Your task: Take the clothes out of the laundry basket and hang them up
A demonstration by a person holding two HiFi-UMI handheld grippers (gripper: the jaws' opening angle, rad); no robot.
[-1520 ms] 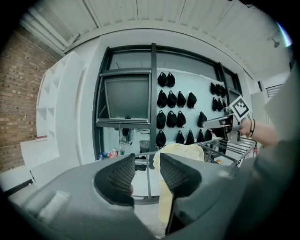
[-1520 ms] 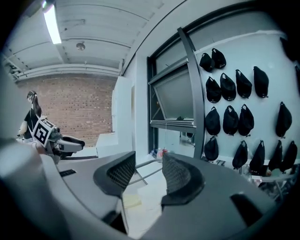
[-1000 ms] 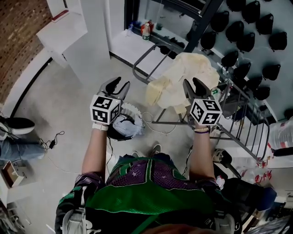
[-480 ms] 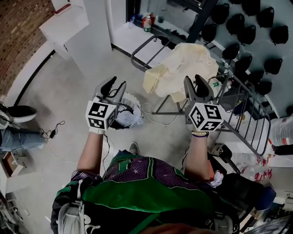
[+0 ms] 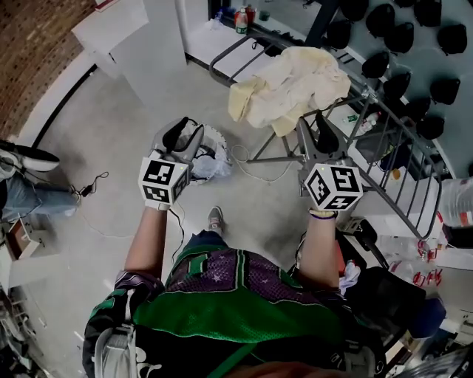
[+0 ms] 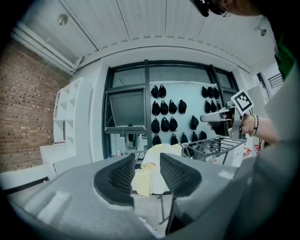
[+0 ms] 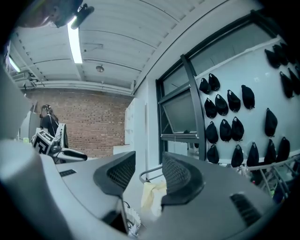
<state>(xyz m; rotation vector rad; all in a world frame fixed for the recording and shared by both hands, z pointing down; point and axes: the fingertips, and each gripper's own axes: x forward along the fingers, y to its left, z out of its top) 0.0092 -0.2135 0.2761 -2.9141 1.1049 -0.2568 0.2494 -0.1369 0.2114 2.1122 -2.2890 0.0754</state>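
A cream garment [image 5: 288,81] lies draped over the near end of a grey metal drying rack [image 5: 388,173]. On the floor to its left stands a white laundry basket [image 5: 215,139] holding pale clothes [image 5: 205,168]. My left gripper [image 5: 186,133] hovers over the basket's near left rim, open and empty. My right gripper [image 5: 314,130] is level just below the garment's hem, also open and empty. The left gripper view shows open jaws [image 6: 146,161] with the cream garment [image 6: 149,176] beyond. The right gripper view shows open jaws [image 7: 148,161], the garment [image 7: 152,197] and the basket [image 7: 130,220].
White cabinets [image 5: 140,40] stand at the back left, and a low shelf with bottles [image 5: 240,16] is behind the rack. Dark caps [image 5: 414,55] hang on the right wall. A cable [image 5: 92,186] trails on the floor. A person's legs [image 5: 22,196] are at the left edge.
Both grippers have drawn back from the rack and basket together. The basket, earlier half hidden under the left gripper, now shows beyond its tips. Both stay open and empty.
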